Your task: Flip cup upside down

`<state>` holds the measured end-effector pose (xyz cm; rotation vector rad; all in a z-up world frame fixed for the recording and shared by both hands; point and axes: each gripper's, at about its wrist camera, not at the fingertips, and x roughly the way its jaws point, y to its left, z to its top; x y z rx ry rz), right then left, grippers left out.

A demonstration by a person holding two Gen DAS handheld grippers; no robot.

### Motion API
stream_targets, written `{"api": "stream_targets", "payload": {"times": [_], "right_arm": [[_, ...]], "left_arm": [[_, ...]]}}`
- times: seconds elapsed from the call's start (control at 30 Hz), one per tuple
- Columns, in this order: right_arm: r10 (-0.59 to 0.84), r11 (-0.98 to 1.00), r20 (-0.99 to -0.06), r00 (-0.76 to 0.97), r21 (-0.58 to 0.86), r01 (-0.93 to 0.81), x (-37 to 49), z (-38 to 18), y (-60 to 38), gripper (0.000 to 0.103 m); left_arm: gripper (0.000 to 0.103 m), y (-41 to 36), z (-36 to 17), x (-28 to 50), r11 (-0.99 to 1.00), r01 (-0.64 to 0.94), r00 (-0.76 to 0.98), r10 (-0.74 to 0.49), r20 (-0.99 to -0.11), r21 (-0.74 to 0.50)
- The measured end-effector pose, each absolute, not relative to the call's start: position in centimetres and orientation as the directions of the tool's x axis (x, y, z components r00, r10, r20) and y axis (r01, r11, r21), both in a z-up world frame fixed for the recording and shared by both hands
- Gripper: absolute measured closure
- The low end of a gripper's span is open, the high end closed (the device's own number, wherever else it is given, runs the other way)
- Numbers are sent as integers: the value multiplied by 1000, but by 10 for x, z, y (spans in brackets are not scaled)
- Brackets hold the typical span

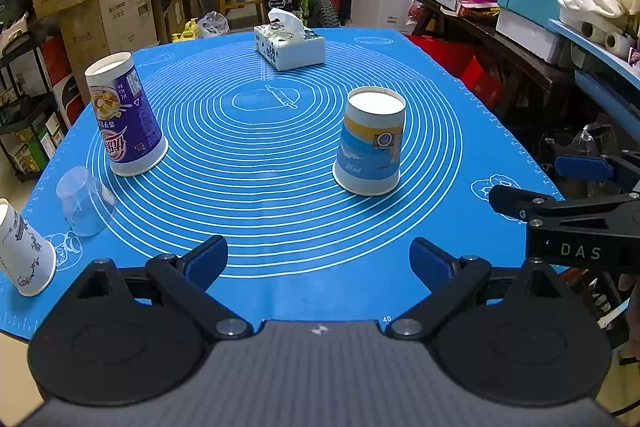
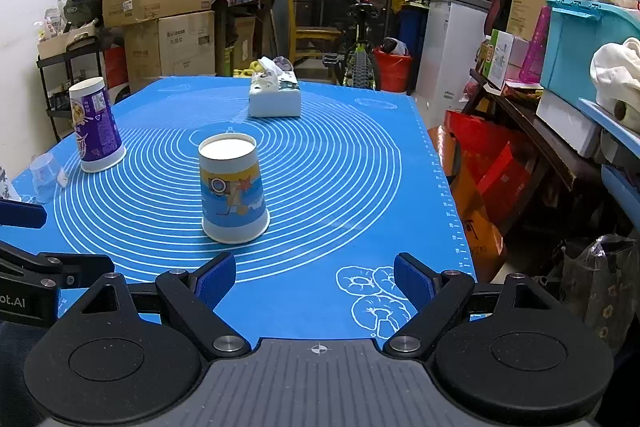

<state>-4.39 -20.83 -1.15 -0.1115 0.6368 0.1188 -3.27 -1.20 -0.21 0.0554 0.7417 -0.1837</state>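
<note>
Cut off at the left edge of the left wrist view: a white paper cup with ink-style drawings (image 1: pixel 26 259), only partly in frame. Hard to read beside it: a clear plastic cup (image 1: pixel 85 201), seemingly inverted, though transparency blurs its rim. Also partly out of frame, the right gripper's body along the right edge of that view.

Left gripper (image 1: pixel 319 263) held low over the near edge of the blue silicone mat (image 1: pixel 280 219), fingers spread wide, nothing between the blue pads. Right gripper (image 2: pixel 315 281) likewise low and level, fingers wide apart and empty, pointing toward the blue-and-yellow paper cup (image 2: pixel 234 189).

That cup standing mouth-down on the mat's white concentric rings (white base facing up), just ahead of the right gripper and apart from both. Tall purple paper cup (image 1: pixel 126 115) also mouth-down, well to the left. White tissue box (image 1: pixel 290 47) at the far end of the mat.
</note>
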Motion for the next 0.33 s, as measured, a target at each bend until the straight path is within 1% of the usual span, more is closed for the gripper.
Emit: {"api": "stream_targets", "payload": {"times": [0.33], "right_arm": [[76, 987, -601, 796, -67, -145, -44, -12, -207, 15]], "left_arm": [[6, -12, -3, -32, 983, 185, 723, -140, -676, -6]]}}
